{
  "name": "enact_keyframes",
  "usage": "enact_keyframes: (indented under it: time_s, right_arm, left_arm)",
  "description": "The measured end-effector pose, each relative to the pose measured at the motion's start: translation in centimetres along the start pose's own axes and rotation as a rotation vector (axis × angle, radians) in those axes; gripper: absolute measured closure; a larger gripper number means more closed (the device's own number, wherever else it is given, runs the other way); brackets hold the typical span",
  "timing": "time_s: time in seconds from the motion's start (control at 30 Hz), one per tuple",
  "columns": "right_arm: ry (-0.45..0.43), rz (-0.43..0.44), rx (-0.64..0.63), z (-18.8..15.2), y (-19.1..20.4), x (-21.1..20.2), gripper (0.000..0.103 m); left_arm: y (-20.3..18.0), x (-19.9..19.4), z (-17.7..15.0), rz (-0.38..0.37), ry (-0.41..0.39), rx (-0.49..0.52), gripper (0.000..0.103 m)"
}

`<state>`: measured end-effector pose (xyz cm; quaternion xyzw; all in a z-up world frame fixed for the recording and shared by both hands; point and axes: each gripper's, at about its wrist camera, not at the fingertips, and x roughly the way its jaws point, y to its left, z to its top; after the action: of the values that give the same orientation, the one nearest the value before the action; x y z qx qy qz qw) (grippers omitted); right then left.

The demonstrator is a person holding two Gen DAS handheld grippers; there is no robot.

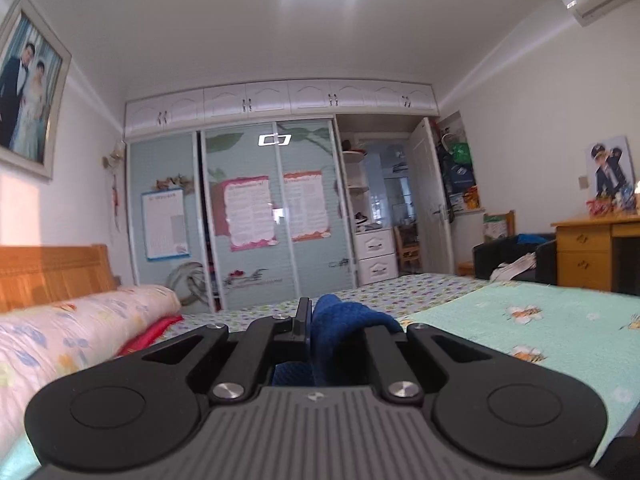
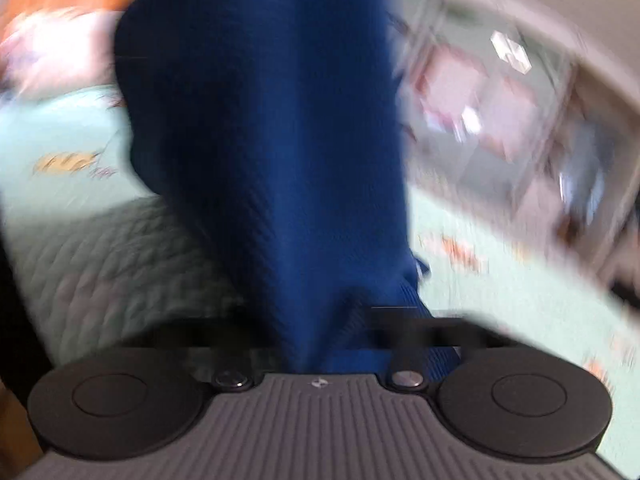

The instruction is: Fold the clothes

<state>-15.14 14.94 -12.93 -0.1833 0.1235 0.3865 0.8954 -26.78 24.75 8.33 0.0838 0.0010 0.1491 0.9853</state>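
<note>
A dark blue knit garment [image 1: 340, 328] is pinched in my left gripper [image 1: 316, 320], bunched between the closed fingers and held level above the bed. In the right wrist view the same blue garment [image 2: 272, 140] hangs stretched from my right gripper [image 2: 344, 320], which is shut on its edge; this view is blurred by motion. The garment hides both sets of fingertips. The mint green bedspread with bee prints [image 1: 540, 320] lies below.
A rolled floral quilt [image 1: 80, 332] and a red cloth [image 1: 148, 336] lie at the left by the wooden headboard [image 1: 52, 272]. A wardrobe with sliding doors [image 1: 240, 216] stands beyond the bed. A wooden desk [image 1: 592, 248] and a dark chair [image 1: 512, 256] stand at the right.
</note>
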Motion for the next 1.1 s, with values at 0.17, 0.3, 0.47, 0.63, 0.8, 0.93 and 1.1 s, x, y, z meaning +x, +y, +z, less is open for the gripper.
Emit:
enact_keyframes:
  time_s: [0.17,0.3,0.47,0.63,0.8,0.93,1.1]
  right_arm:
    - [-0.216,-0.113,0.228,5.1,-7.5,-4.9,0.100]
    - [-0.430,-0.147,0.369,9.8,-12.5,-11.1,0.100]
    - [-0.535,-0.131,0.427,12.1,-15.8,-13.9,0.100]
    - [-0.468,-0.103,0.454,12.1,-18.2,-9.5,0.099]
    - [-0.203,-0.070,0.478,12.2,-17.7,0.5,0.099]
    - [0.097,-0.098,0.442,9.5,-16.1,10.1,0.061]
    - [0.212,-0.114,0.581,4.9,-15.3,9.4,0.058]
  left_arm:
    - [2.9,0.6,-1.1,0.102,0.063,-0.027,0.097]
    - [2.9,0.7,-0.8,0.088,0.052,-0.084,0.097]
    - [2.0,-0.4,1.8,0.045,-0.107,-0.071,0.097]
    - [1.7,2.0,1.2,0.126,-0.077,0.002,0.090]
    - [4.6,11.3,-8.0,0.186,0.255,-0.036,0.090]
    - [6.6,16.6,-17.1,0.267,0.650,-0.079,0.089]
    - [8.2,12.3,-20.1,0.243,0.706,-0.232,0.067]
